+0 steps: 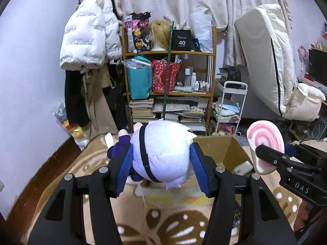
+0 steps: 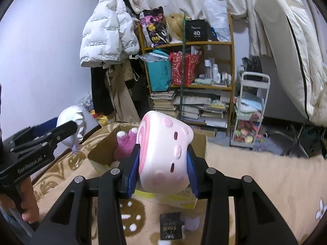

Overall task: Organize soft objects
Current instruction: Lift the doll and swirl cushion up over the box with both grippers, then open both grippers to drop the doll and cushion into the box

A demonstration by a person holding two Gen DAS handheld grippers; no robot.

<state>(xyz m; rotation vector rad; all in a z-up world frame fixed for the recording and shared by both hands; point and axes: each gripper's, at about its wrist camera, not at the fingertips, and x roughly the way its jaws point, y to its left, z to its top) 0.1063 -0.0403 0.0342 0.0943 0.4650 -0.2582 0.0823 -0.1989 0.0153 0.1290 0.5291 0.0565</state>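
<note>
My left gripper (image 1: 161, 153) is shut on a white plush doll (image 1: 163, 151) with a black strap and purple clothes, held above the near-left edge of an open cardboard box (image 1: 224, 149). The doll also shows at the left of the right wrist view (image 2: 75, 122). My right gripper (image 2: 163, 159) is shut on a pink-and-white swirl roll plush (image 2: 163, 153), held over the same box (image 2: 201, 143); this plush also shows in the left wrist view (image 1: 265, 143). A magenta plush (image 2: 124, 145) lies inside the box.
The box stands on a beige patterned rug (image 2: 255, 179). A wooden shelf (image 1: 169, 75) with books and bags, a hanging white jacket (image 1: 90, 36), a white trolley (image 2: 249, 110) and a folded mattress (image 1: 265, 57) stand behind. A dark packet (image 2: 171, 225) lies on the rug.
</note>
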